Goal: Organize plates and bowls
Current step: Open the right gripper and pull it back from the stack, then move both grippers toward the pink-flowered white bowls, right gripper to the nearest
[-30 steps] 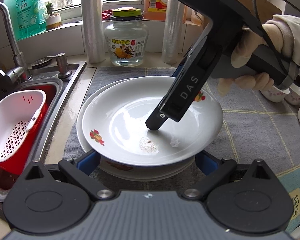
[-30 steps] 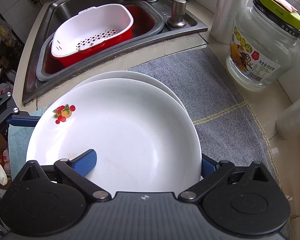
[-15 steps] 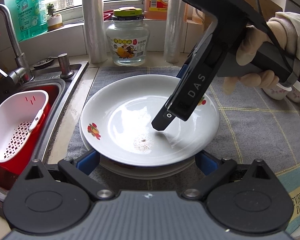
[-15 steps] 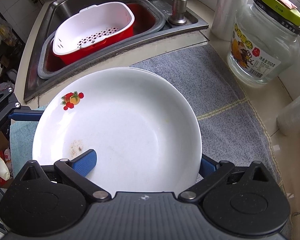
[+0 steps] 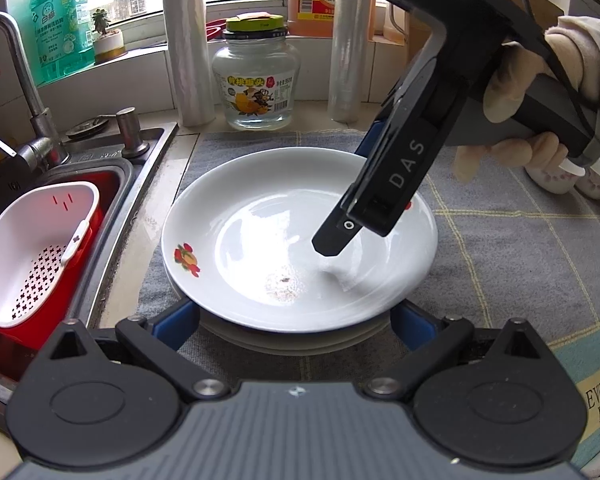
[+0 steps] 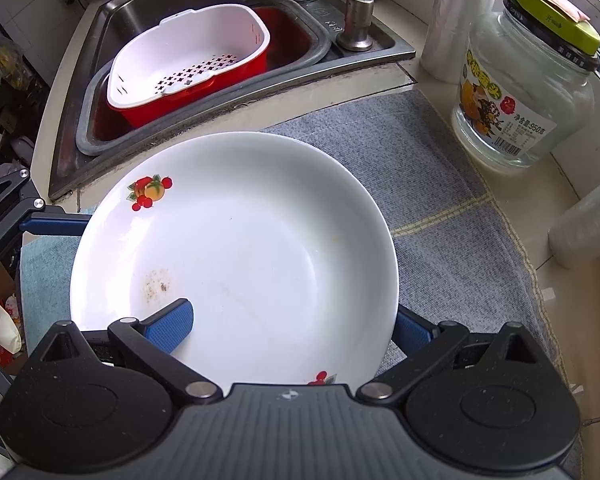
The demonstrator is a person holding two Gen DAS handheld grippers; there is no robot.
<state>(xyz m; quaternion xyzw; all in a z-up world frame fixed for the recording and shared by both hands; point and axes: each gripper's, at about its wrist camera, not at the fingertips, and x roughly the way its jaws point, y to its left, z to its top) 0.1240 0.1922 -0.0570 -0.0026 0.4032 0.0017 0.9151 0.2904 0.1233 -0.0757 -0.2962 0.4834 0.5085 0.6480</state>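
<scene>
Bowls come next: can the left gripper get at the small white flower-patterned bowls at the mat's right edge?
Probably not directly: the left gripper straddles the white plate stack, and the right gripper and gloved hand cross the path to the bowls.

a white plate [image 5: 260, 240] with small red-and-orange fruit motifs on its rim sits level on top of a stack of plates [image 5: 292, 342], whose edges show just beneath its near side. a brownish speckled smear marks its shallow well. the stack rests on a grey cloth on the table. small white bowls [image 5: 552, 178] with pink flowers stand well apart.
</scene>
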